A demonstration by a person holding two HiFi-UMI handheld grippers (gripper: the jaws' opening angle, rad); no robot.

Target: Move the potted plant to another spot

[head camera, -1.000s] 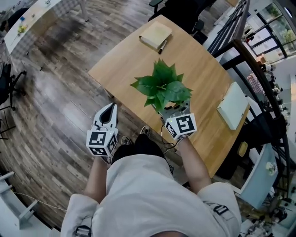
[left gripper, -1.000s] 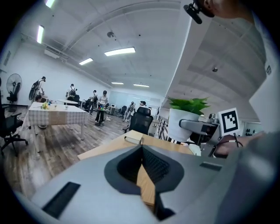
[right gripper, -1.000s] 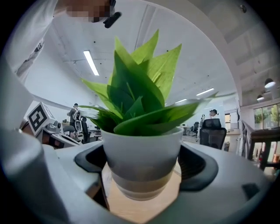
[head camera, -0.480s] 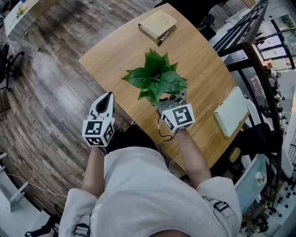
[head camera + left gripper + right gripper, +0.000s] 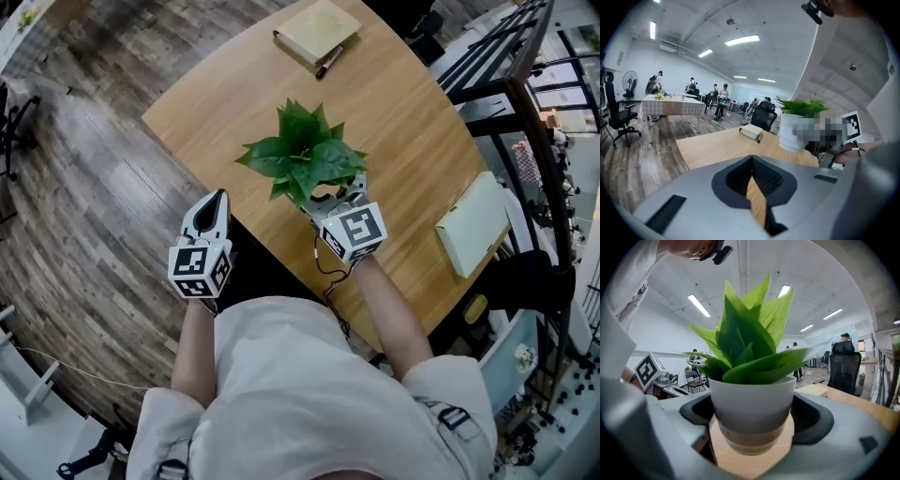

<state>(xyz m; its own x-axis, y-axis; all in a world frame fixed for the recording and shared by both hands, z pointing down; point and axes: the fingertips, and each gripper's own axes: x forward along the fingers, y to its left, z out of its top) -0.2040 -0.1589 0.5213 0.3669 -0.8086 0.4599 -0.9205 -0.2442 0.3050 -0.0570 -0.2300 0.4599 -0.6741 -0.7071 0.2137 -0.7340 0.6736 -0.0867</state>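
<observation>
Potted plant point(image 5: 302, 159) stands near the lower-left edge of the wooden table point(image 5: 412, 103), its white pot resting on the tabletop as far as the right gripper view shows, so the task looks to be at its start: the hold seems taken, while the lift, the carry and the setting down at another spot are all left to do. Nearest the camera, the person's two forearms reach forward from the torso at the bottom of the frame. The left gripper point(image 5: 218, 199) hangs off the table's edge above the plank floor point(image 5: 84, 187), pointing up the frame, its jaws together with nothing between them. The right gripper point(image 5: 336, 200) reaches over the table edge with the arm nearly straight, its tips tucked under the leaves; its jaws are closed against both sides of the potted plant, low on the pot. Farther off, at the upper middle, lies a closed notebook point(image 5: 317, 30) with a pen point(image 5: 328, 64) just beside it, and a pale book point(image 5: 473, 225) sits at the table's right edge.
</observation>
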